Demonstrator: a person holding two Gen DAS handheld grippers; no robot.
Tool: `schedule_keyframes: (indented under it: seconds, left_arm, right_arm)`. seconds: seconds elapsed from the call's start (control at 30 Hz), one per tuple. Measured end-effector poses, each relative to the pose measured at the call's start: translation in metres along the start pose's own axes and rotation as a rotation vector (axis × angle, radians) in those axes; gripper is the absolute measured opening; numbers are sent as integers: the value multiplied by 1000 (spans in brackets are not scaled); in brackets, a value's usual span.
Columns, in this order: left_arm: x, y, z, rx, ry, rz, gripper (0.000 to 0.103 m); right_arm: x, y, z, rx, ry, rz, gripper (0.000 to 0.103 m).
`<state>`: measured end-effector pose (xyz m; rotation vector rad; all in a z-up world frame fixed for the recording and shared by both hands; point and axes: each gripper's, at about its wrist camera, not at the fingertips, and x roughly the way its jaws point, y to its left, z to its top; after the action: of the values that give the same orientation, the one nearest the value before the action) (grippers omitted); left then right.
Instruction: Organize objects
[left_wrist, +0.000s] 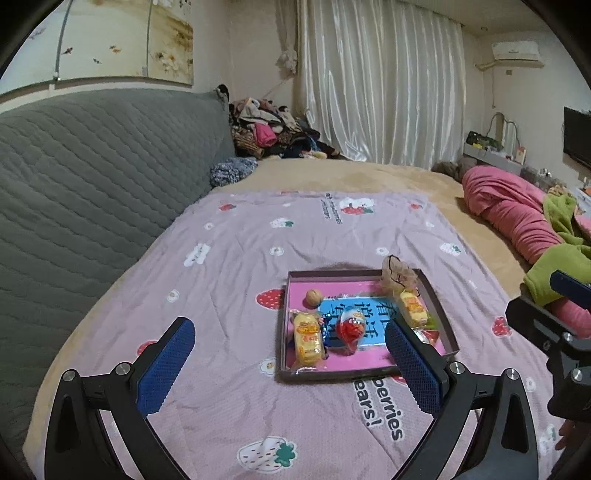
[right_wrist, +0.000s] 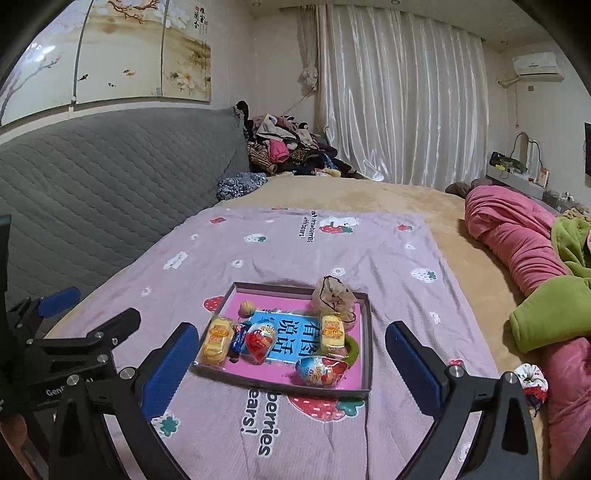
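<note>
Left gripper (left_wrist: 290, 341): jaws wide apart, nothing between the blue pads, held above the sheet's near edge. Right gripper (right_wrist: 291, 345): same, jaws spread wide, empty.

Sheet (right_wrist: 388, 266): lilac, strawberry print, near-edge lettering reads "berries" and "ears!"; far edge reads "strawberries with bears!", small.

Tray (right_wrist: 365, 332): shallow, dark rim, pink floor, sits on the sheet toward its near edge. Blue label (right_wrist: 286, 338) on the floor carries large Chinese characters.

Tray contents, near to far:
- blue-and-red egg (right_wrist: 319, 370), near right corner; wrapper print too small to read.
- red egg (right_wrist: 260, 341), centre, on the label's left edge.
- blue candy (right_wrist: 237, 339), between red egg and left cake.
- left cake (right_wrist: 216, 341), yellow, red-orange label unreadable, along the left wall.
- right cake (right_wrist: 332, 332), same wrapper, by the right wall.
- walnut (right_wrist: 246, 307), far left.
- pouch (right_wrist: 334, 295), sheer, drawstring, far right corner.

Scrunchie (right_wrist: 532, 380) lies off the sheet's right edge.
</note>
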<state>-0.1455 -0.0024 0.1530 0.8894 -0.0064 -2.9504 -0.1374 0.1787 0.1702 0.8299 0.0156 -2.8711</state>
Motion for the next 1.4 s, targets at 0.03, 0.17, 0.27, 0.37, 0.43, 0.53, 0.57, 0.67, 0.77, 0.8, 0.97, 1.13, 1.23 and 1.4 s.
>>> schedule_keyframes:
  seconds: [0.03, 0.17, 0.27, 0.37, 0.43, 0.53, 0.57, 0.67, 0.77, 0.8, 0.97, 1.13, 1.23, 1.4]
  left_arm:
    - [-4, 0, 0, 5, -1, 6, 103]
    - [-20, 0, -2, 13, -11, 8, 103]
    - [-28, -2, -5, 18, -17, 7, 103]
    - [-38, -4, -10, 27, -10, 13, 103]
    - [-44, -6, -12, 30, -11, 21, 103]
    - [-50, -8, -19, 38, -3, 21, 103]
    - [-52, -9, -22, 41, -2, 27, 103]
    - [-58, -10, -28, 43, -3, 24, 103]
    - [-62, -10, -35, 33, 5, 13, 103]
    - [-63, -10, -36, 31, 8, 10, 103]
    - [-71, -12, -44, 39, 15, 14, 103]
    - [-73, -13, -54, 48, 38, 33, 103]
    - [-74, -15, -59, 60, 45, 42, 103]
    - [-78, -16, -69, 62, 52, 21, 103]
  right_arm:
    - [-4, 0, 0, -2, -3, -4, 102]
    - [-20, -1, -2, 5, -25, -7, 102]
    - [-28, 0, -3, -1, -23, -11, 102]
    - [-37, 1, -7, -10, -21, -15, 102]
    - [-41, 3, -11, -15, -17, -20, 102]
    - [-48, 3, -17, -13, -16, -25, 102]
    - [-49, 3, -19, -13, -16, -24, 102]
    - [-55, 4, -24, -13, -15, -28, 102]
    - [-61, 3, -29, -12, -15, -26, 102]
    - [-62, 4, -31, -14, -11, -27, 102]
    - [-72, 3, -41, -13, -13, -29, 102]
    - [-76, 2, -49, -14, -5, -30, 102]
    - [-80, 1, -55, -10, -6, -32, 102]
    - [-85, -2, -63, -2, 1, -33, 102]
